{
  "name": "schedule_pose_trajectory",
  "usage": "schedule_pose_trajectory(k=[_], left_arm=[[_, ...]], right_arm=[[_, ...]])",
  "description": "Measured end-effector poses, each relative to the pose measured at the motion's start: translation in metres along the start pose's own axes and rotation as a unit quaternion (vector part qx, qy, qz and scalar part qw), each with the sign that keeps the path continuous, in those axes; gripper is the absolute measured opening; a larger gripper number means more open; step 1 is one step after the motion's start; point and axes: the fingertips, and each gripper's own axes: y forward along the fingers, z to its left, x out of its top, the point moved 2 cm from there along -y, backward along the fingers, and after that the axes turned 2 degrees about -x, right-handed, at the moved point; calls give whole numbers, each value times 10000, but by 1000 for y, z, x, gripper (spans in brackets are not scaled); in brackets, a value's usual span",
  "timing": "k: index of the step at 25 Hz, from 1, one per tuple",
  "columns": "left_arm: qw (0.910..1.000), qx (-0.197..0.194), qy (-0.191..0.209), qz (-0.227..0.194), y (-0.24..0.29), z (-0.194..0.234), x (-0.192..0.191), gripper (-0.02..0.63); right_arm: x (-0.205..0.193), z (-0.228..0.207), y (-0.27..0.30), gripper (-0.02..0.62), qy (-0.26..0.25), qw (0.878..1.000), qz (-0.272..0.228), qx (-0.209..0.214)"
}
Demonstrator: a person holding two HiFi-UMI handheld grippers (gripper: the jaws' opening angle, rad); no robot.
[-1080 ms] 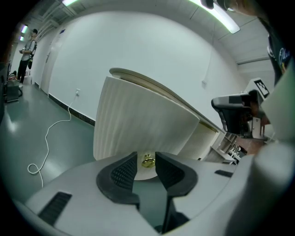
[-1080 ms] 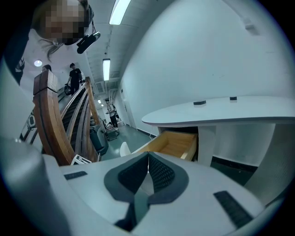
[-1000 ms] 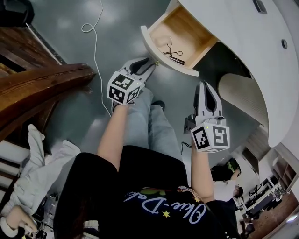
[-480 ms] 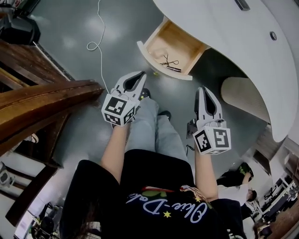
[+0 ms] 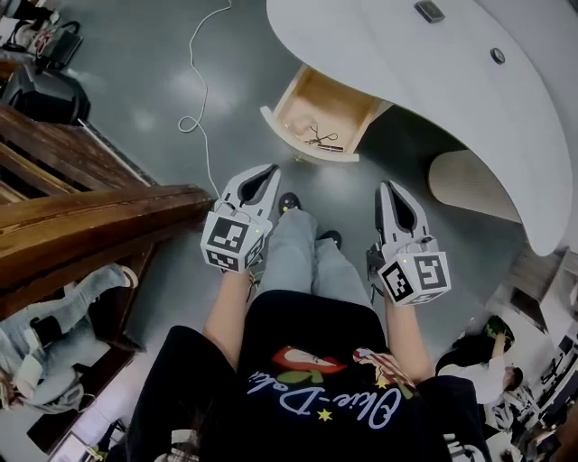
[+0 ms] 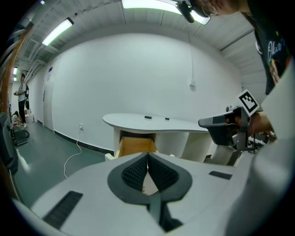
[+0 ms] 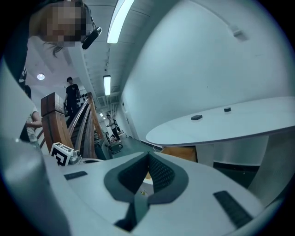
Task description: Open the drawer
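The wooden drawer (image 5: 318, 115) stands pulled out from under the white curved desk (image 5: 433, 86). Scissors (image 5: 316, 137) and a dark pen lie inside it. My left gripper (image 5: 269, 171) hangs well short of the drawer's front, above the person's legs, shut and empty. My right gripper (image 5: 390, 187) is level with it on the right, also shut with nothing in it. In the left gripper view the pads of the left gripper (image 6: 148, 155) meet, and the drawer (image 6: 136, 146) shows beyond. In the right gripper view the right gripper (image 7: 148, 156) is closed in front of the drawer (image 7: 180, 152).
A wooden stair rail (image 5: 90, 226) runs along the left. On the grey floor lies a white cable (image 5: 194, 95). Two small dark items (image 5: 429, 11) sit on the desk top. A black case (image 5: 45, 90) stands at the upper left. People are at the lower corners.
Both grippers have come up and back from the drawer, which now looks smaller and farther. The left gripper, earlier at the drawer's front edge with jaws apart, has let go and shut.
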Motion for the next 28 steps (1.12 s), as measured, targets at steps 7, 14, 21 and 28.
schedule_pose_trajectory(k=[7,14,21,28], left_arm=[[9985,-331,432,-70,-15,-38,41,6],[9970,-549,460,-309,-28,-67,76,6],[9935,-614,788,-541,-39,-85,111,6],[9900,-763,1087,-465,-41,-100,129,6]], right_arm=[[29,14,-20,0,-118,9992,-294,232],[55,17,-44,0,-200,9978,-547,302],[71,24,-63,0,-427,9959,-668,446],[88,33,-69,0,-401,9938,-895,531]])
